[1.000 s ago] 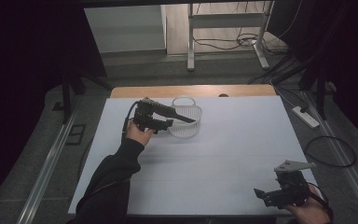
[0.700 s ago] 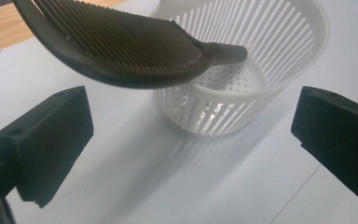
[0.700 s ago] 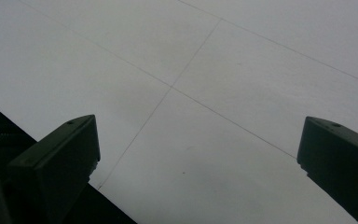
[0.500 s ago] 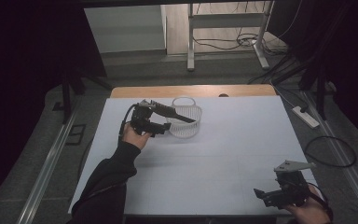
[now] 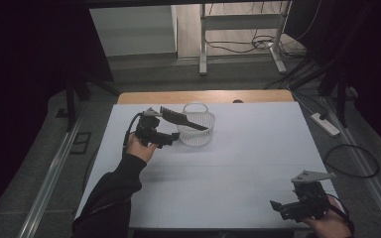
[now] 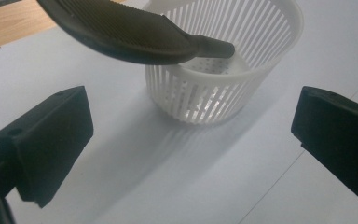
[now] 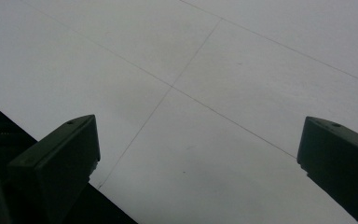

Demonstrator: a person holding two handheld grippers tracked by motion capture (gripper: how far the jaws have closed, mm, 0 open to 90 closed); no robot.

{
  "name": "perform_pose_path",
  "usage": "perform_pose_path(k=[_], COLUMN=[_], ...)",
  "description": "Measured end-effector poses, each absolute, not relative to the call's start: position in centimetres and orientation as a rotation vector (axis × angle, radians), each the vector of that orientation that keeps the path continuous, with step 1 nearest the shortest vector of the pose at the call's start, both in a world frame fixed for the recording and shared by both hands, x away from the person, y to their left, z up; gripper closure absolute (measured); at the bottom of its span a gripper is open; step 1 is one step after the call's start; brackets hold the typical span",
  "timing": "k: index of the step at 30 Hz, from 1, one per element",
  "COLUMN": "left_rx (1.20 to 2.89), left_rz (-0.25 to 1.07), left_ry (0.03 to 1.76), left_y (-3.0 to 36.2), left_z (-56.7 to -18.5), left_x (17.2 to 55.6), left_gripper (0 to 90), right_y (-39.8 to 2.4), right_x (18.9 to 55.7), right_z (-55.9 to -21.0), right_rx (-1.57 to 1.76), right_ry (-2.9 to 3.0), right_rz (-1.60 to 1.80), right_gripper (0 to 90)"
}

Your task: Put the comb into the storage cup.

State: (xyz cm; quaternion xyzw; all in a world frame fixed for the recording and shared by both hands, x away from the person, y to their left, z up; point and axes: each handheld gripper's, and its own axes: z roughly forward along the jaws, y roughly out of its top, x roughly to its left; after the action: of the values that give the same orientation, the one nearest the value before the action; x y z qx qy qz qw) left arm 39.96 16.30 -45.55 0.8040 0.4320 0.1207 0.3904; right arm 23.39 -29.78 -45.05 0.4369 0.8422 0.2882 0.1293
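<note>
One left hand-held gripper (image 5: 171, 140) gapes beside the basket (image 5: 197, 130).

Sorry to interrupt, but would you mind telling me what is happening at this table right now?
A person sits at a white table with a two-jaw gripper in each hand. A black comb lies propped across a white slatted basket, its handle end inside and its toothed end sticking out over the rim. The left gripper is beside the basket with its jaws wide open, holding nothing. The right gripper is near the table's front right corner, also open, over bare tabletop.
</note>
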Motion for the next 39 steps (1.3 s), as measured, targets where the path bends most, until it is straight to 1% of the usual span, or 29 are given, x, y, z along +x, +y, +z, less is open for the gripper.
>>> perform_pose_path(k=[21,39], left_rx=[1.984,1.972], left_rz=[0.28,0.287], left_ry=[1.071,1.004], left_y=[17.5,18.0], left_z=[-45.0,-44.7], left_x=[37.7,36.5], left_gripper=[0.0,0.0], right_y=[-29.8,-29.8], right_x=[23.3,23.3], right_z=[-45.0,-45.0], right_rx=[1.269,1.265], right_ry=[2.438,2.441], right_rz=[0.845,0.846], right_gripper=[0.0,0.0])
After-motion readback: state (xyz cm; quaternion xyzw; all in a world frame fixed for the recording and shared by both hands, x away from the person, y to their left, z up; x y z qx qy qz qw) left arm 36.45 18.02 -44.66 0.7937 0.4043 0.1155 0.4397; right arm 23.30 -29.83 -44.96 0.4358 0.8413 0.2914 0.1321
